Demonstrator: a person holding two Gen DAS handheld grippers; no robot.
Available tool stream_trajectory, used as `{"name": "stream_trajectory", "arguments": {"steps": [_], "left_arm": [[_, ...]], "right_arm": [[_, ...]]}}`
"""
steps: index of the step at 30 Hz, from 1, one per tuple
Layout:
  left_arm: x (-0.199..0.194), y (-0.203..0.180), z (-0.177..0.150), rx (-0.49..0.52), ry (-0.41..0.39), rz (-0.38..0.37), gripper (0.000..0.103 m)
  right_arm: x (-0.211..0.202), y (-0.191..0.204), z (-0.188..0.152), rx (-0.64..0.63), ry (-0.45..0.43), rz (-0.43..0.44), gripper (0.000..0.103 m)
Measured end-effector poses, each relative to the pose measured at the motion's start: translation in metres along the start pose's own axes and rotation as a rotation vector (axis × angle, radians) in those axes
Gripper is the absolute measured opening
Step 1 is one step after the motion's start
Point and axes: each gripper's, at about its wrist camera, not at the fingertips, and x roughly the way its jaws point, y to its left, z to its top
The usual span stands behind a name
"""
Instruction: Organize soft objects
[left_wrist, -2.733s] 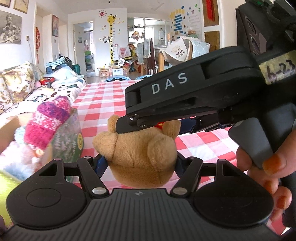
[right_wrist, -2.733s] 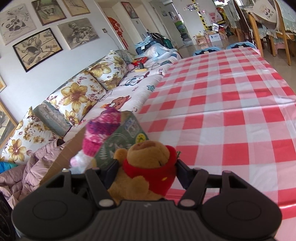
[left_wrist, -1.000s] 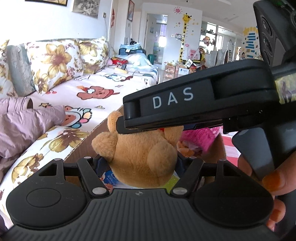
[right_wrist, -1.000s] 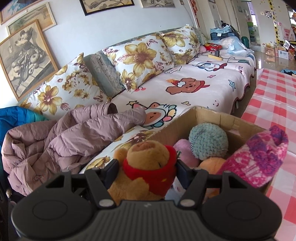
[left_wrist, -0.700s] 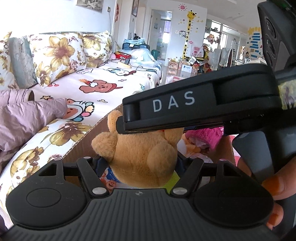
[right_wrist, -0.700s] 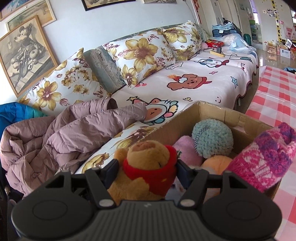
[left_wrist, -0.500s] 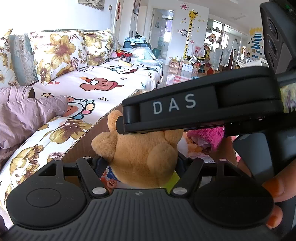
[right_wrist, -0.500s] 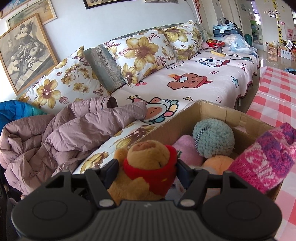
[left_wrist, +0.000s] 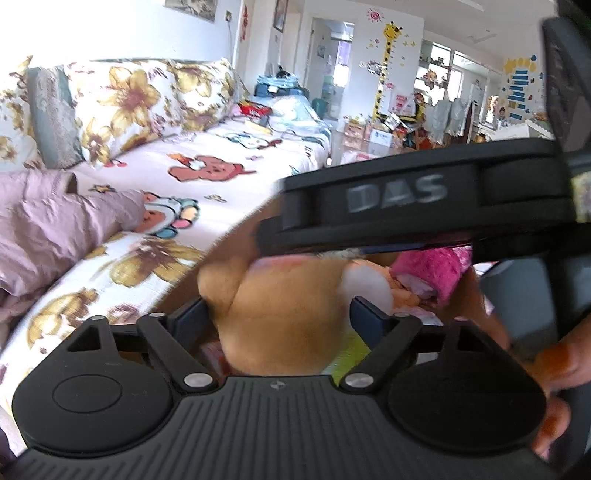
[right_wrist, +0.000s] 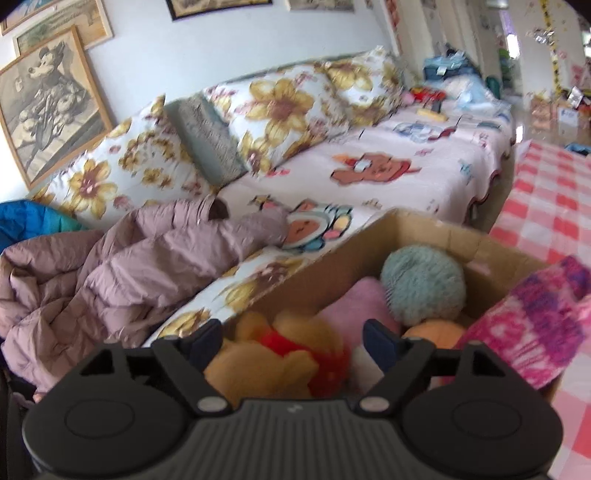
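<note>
A tan teddy bear with a red scarf (right_wrist: 280, 358) lies blurred in the cardboard box (right_wrist: 424, 230), between the spread fingers of my right gripper (right_wrist: 293, 338), which is open. In the left wrist view the bear (left_wrist: 284, 314) sits between the wide fingers of my left gripper (left_wrist: 277, 314), also open. The right gripper's black body (left_wrist: 406, 206) crosses above the bear. The box also holds a teal pom-pom ball (right_wrist: 423, 290), a pink plush (right_wrist: 354, 310), an orange plush (right_wrist: 432, 332) and a pink knitted hat (right_wrist: 535, 325).
A sofa (right_wrist: 388, 173) with floral cushions (right_wrist: 280, 107) stands behind the box, with a mauve padded jacket (right_wrist: 110, 258) on it. A red-and-white checked tablecloth (right_wrist: 554, 206) lies to the right. A hand (left_wrist: 557, 373) holds the right gripper.
Both grippers have opened and let go of the bear. It has dropped from between the fingers into the box and tipped over.
</note>
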Motion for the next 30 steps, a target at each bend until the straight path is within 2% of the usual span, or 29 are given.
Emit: {"name": "stream_trajectory", "arguments": {"steps": [5, 11, 18, 22, 26, 30], "left_arm": [[-0.009, 0.008, 0.004, 0.002, -0.030, 0.037, 0.103], [-0.018, 0.014, 0.010, -0.043, -0.062, 0.029, 0.103], [-0.022, 0.005, 0.009, -0.054, -0.063, 0.011, 0.103], [-0.028, -0.002, 0.008, -0.020, -0.070, 0.017, 0.103], [-0.030, -0.011, 0.001, 0.018, -0.129, 0.019, 0.103], [-0.018, -0.022, -0.014, 0.049, -0.161, 0.040, 0.103]], "right_arm": [[-0.026, -0.012, 0.003, 0.057, -0.106, -0.037, 0.086], [-0.051, -0.025, -0.002, 0.095, -0.190, -0.140, 0.088], [-0.081, -0.035, -0.015, 0.132, -0.276, -0.249, 0.098], [-0.100, -0.040, -0.023, 0.156, -0.316, -0.295, 0.099], [-0.119, -0.042, -0.036, 0.154, -0.351, -0.357, 0.102], [-0.131, -0.049, -0.051, 0.164, -0.335, -0.376, 0.102]]}}
